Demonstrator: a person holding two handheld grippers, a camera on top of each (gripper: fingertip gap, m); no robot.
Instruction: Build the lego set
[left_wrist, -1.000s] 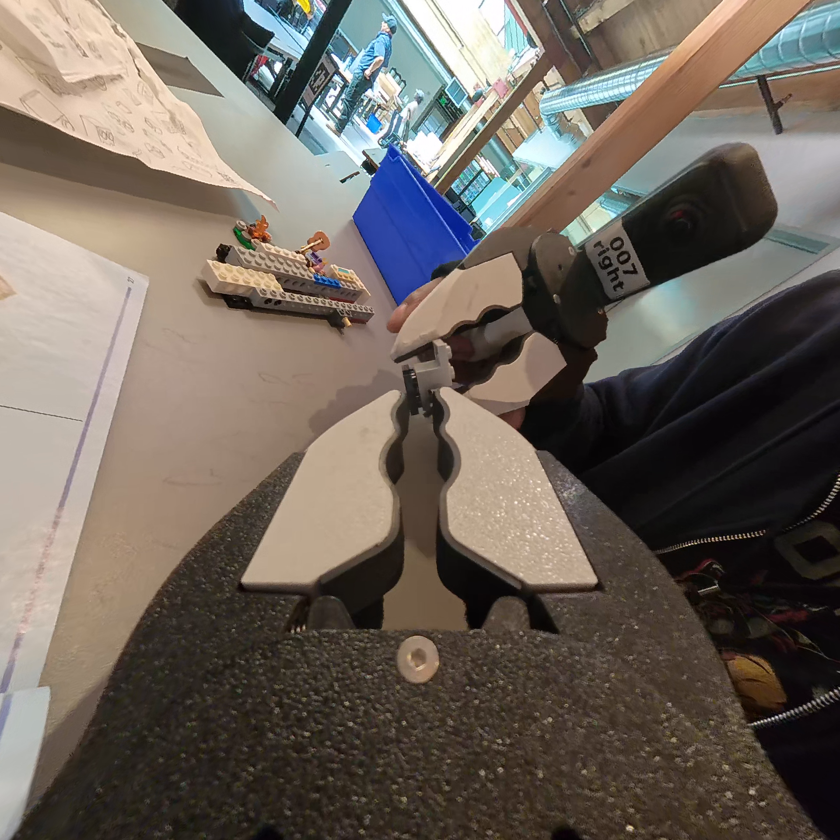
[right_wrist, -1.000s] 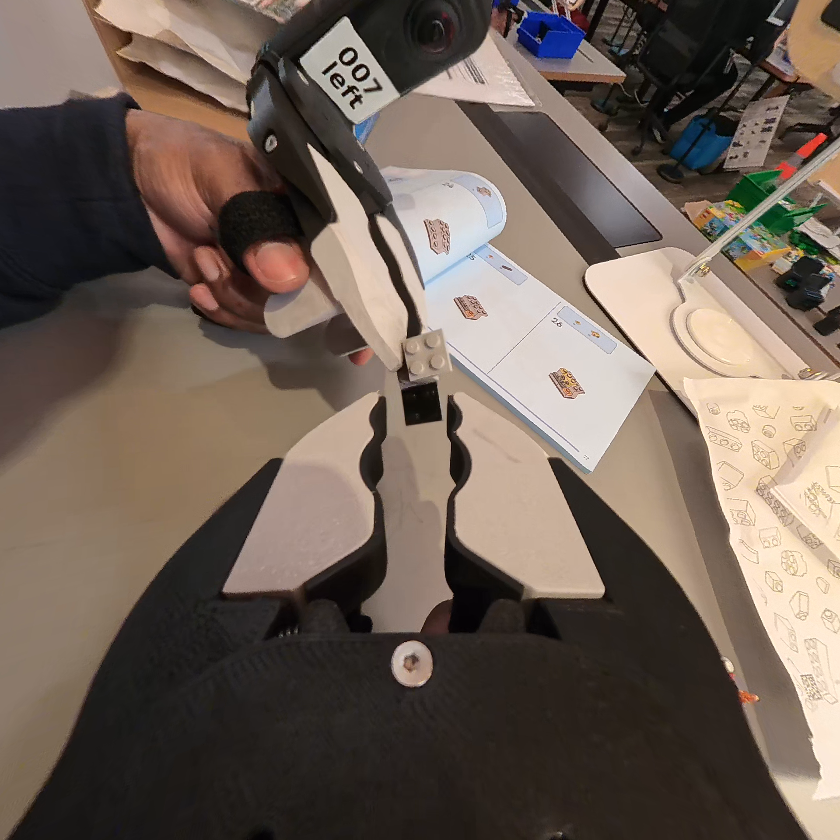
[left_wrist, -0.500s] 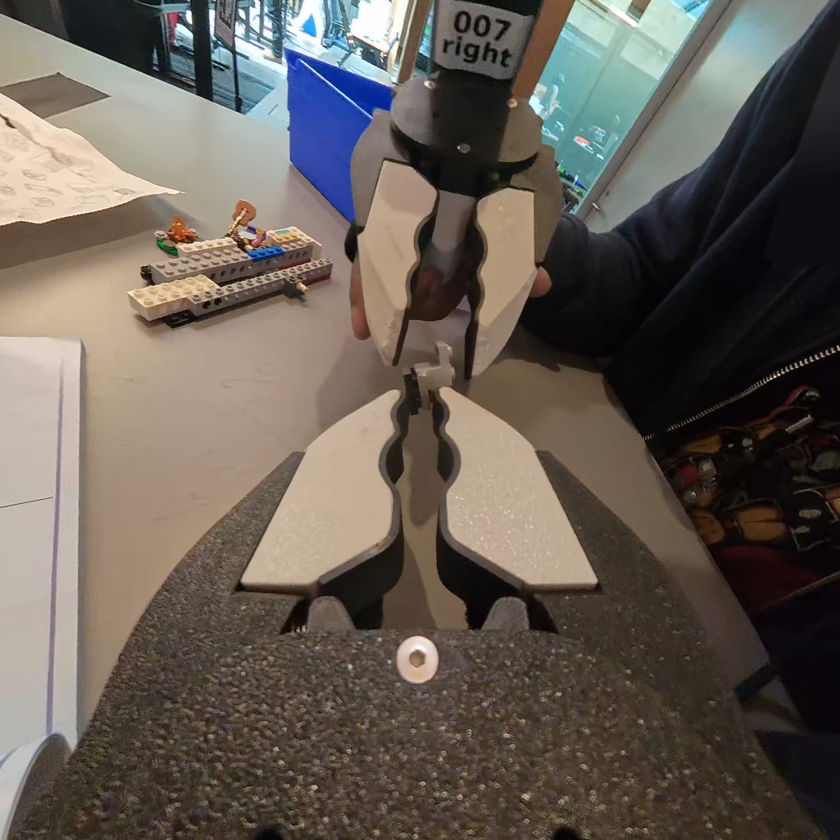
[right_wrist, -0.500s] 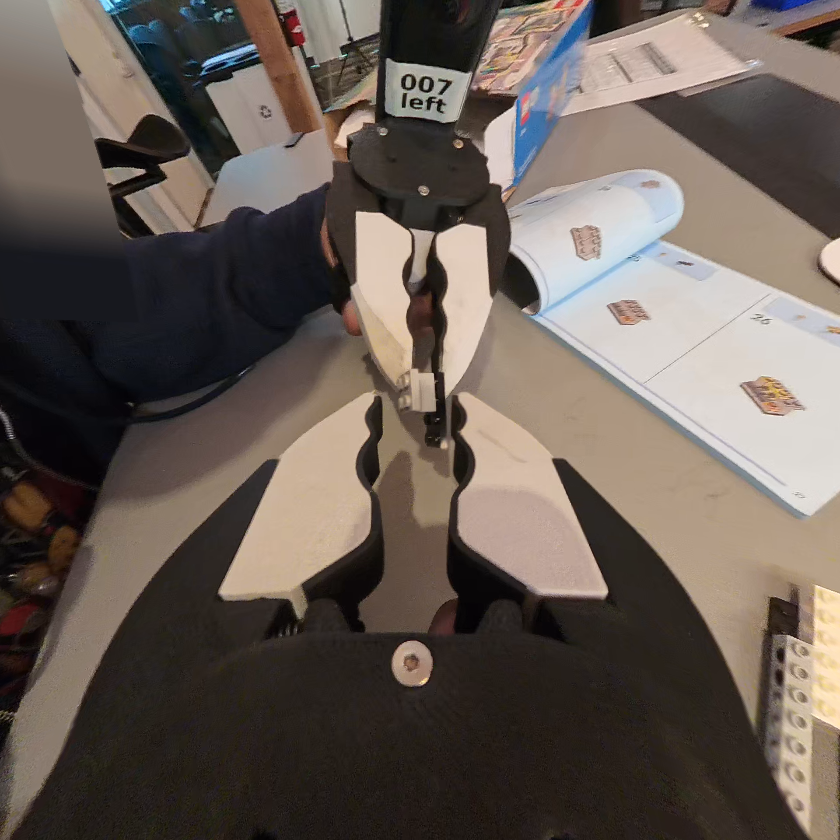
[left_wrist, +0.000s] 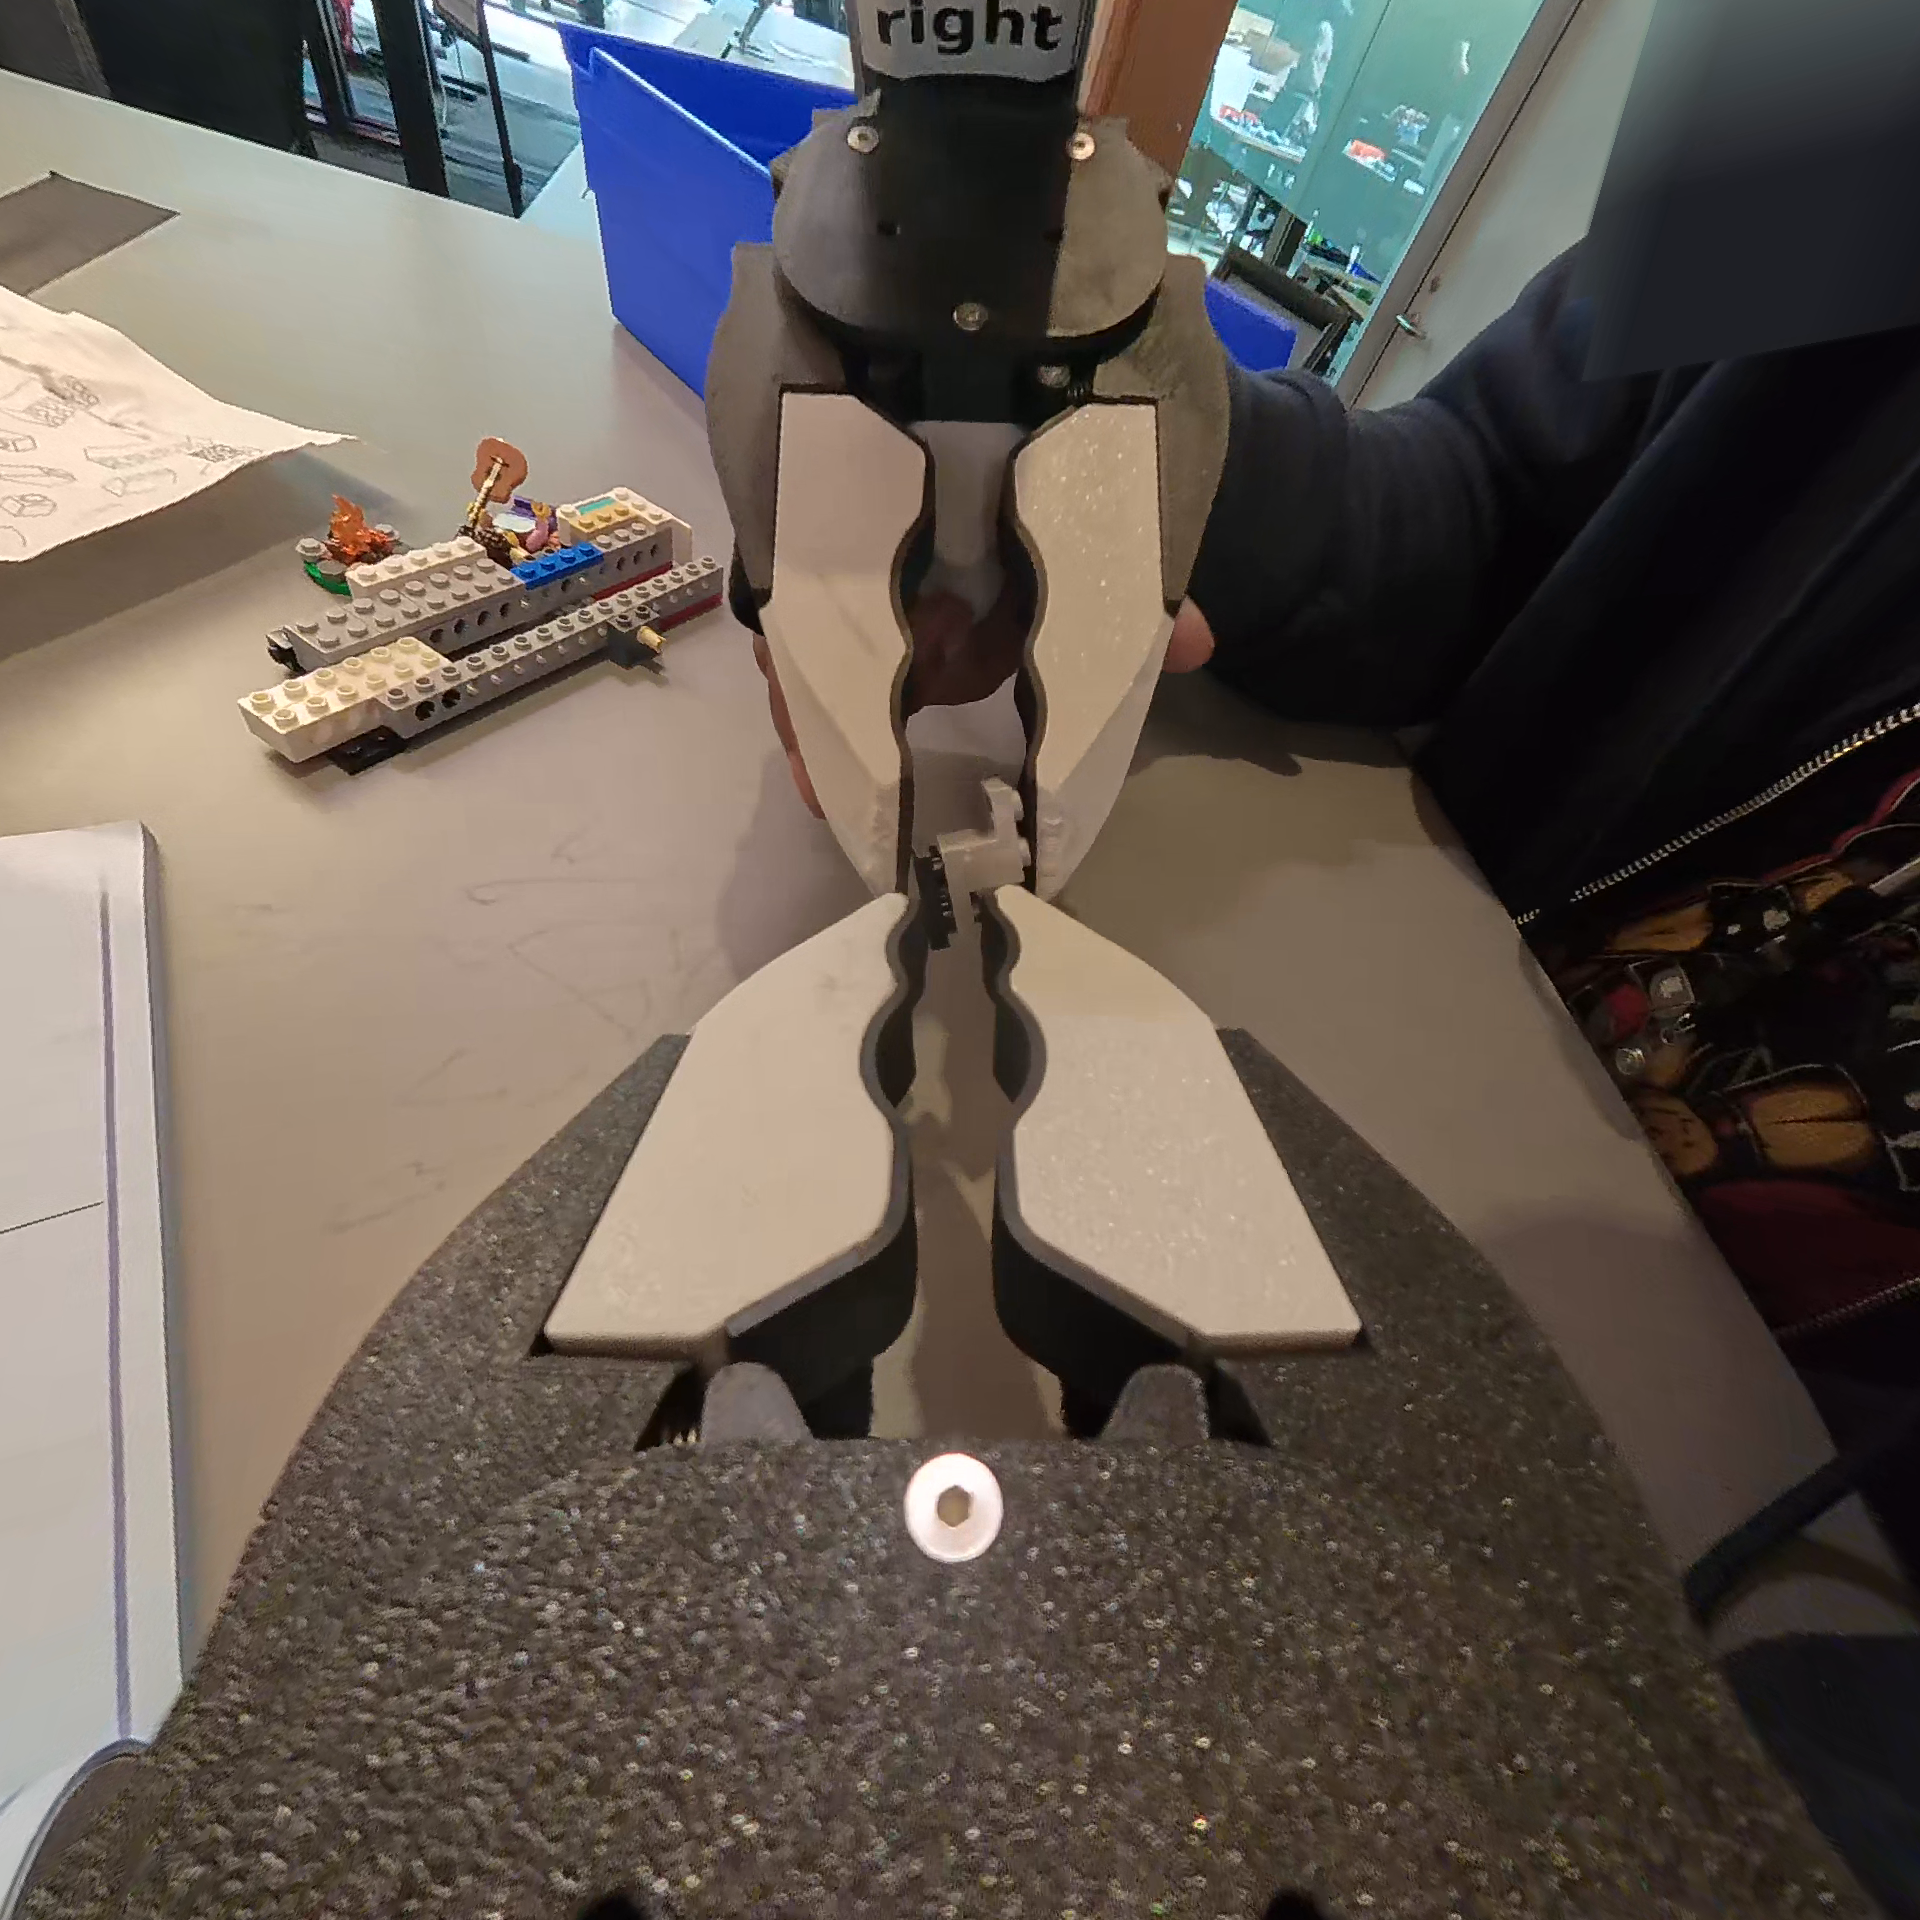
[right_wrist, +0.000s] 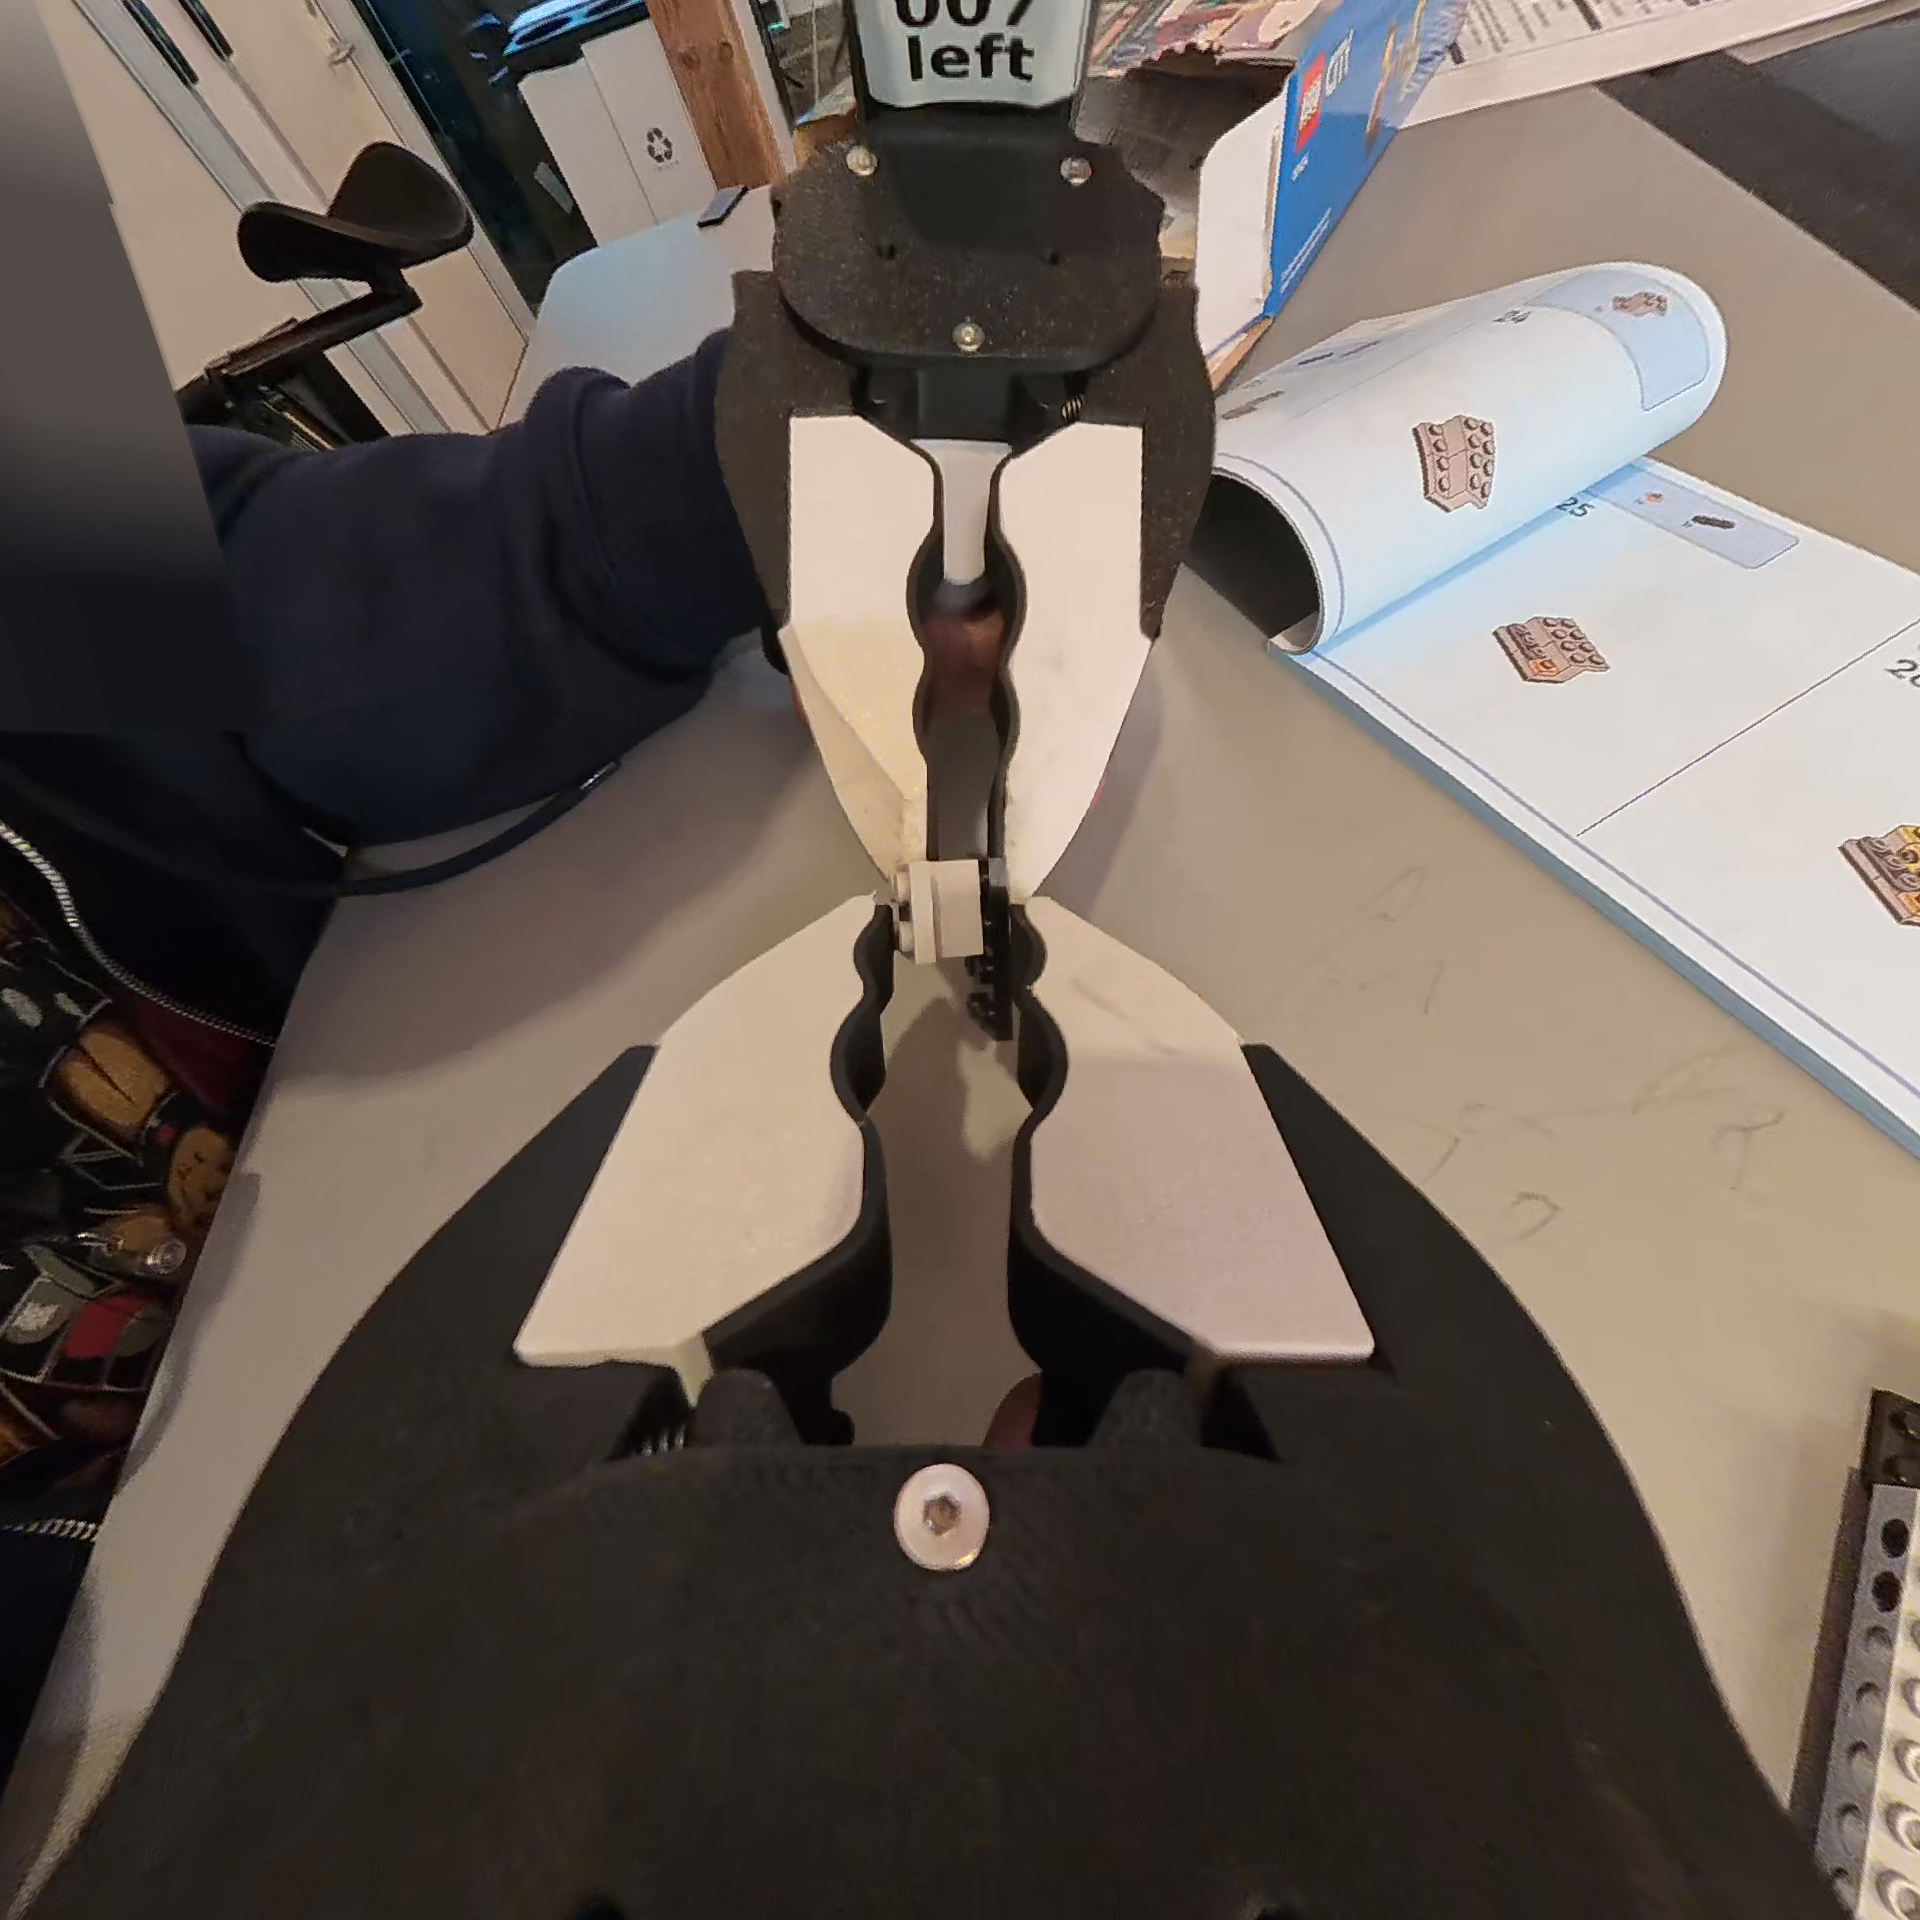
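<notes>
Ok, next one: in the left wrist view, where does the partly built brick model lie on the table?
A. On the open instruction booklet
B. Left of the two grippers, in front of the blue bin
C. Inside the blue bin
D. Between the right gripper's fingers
B: the long grey and white brick model lies on the grey table, left of the meeting grippers and nearer than the blue bin.

A small grey brick (left_wrist: 985, 854) joined to a black plate (right_wrist: 995, 966), clamped between both jaws.
</notes>
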